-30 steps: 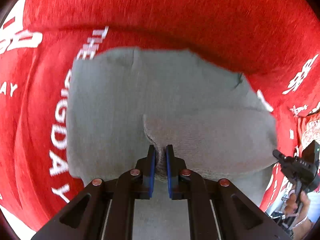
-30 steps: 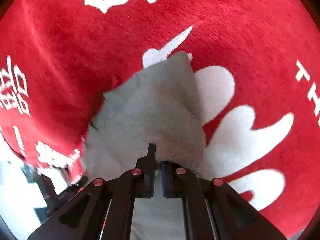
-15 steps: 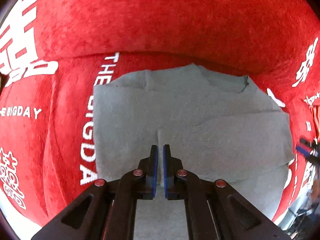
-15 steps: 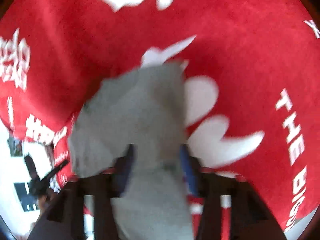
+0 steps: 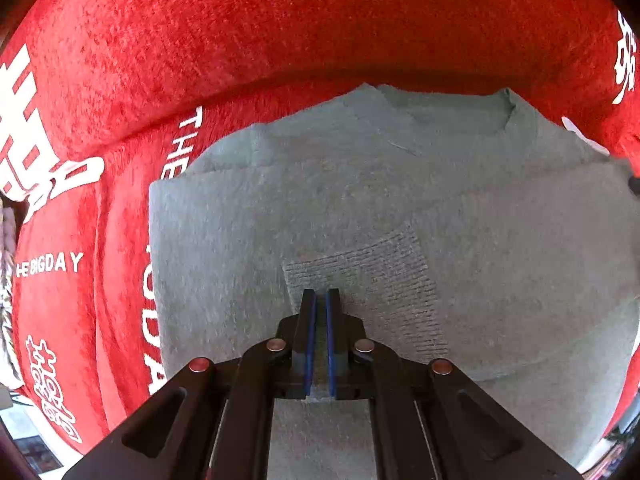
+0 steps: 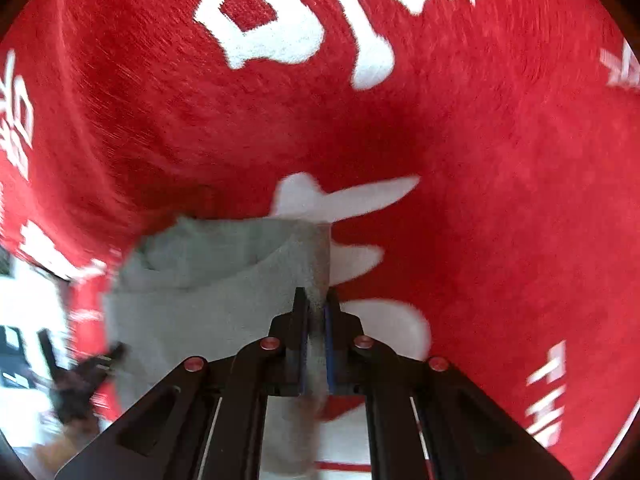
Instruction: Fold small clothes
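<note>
A small grey garment (image 5: 400, 208) lies on a red cloth (image 5: 280, 32) with white lettering. Part of it is folded over, with a ribbed patch (image 5: 376, 272) showing near the fingers. My left gripper (image 5: 320, 296) is shut on the garment's near edge, with grey fabric between its blue pads. In the right wrist view the same garment (image 6: 208, 288) hangs to the left, and my right gripper (image 6: 316, 296) is shut on its right edge. The view is blurred by motion.
The red cloth (image 6: 500, 160) with large white characters covers the whole surface. The cloth's edge and a blurred room show at the far left of the right wrist view (image 6: 24, 340). The other gripper shows faintly there (image 6: 84, 376).
Both grippers have drawn back with the garment's edge. The garment now reaches further across the left view. The right gripper was open around the fabric half a second ago and is now shut on it.
</note>
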`<state>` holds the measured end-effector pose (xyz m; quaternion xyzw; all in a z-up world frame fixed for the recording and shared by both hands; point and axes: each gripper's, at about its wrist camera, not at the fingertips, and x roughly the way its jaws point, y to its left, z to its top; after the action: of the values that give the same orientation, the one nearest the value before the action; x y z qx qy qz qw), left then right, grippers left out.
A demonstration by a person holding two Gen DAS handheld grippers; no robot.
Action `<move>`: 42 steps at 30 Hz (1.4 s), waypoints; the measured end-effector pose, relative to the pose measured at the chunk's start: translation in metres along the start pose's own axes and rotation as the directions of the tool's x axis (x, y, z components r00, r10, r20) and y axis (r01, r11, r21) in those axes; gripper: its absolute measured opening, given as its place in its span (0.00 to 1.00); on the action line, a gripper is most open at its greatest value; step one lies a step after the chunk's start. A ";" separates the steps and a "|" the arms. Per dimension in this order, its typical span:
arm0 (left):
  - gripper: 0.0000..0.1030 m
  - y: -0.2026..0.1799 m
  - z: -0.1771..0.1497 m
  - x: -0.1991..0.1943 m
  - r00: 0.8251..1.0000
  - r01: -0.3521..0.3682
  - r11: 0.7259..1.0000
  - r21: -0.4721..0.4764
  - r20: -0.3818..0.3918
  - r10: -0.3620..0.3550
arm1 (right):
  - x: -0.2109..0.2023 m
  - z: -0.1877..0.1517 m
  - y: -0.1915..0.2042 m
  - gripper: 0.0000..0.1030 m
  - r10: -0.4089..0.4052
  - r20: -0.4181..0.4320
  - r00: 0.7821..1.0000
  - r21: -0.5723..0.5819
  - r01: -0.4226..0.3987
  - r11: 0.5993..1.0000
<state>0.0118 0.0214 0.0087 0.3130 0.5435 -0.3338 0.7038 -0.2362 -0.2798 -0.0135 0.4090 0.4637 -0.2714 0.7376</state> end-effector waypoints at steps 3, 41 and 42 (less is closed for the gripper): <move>0.05 0.002 0.005 0.000 1.000 0.008 1.000 -0.016 -0.016 -0.009 | 0.019 0.000 -0.019 0.01 -0.134 -0.040 0.990 0.014 0.135 0.991; 1.00 0.039 -0.009 -0.002 0.997 0.027 0.994 -0.106 -0.073 -0.035 | -0.013 -0.108 0.069 0.10 0.051 -0.080 0.995 0.025 -0.049 0.998; 1.00 0.036 -0.009 0.002 0.997 0.009 0.995 -0.098 -0.080 -0.017 | -0.007 -0.106 0.066 0.10 0.015 -0.092 0.996 0.008 -0.014 1.000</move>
<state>0.0360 0.0489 0.0079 0.2880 0.5893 -0.2986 0.6933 -0.2368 -0.1551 -0.0086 0.4270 0.4934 -0.2485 0.7159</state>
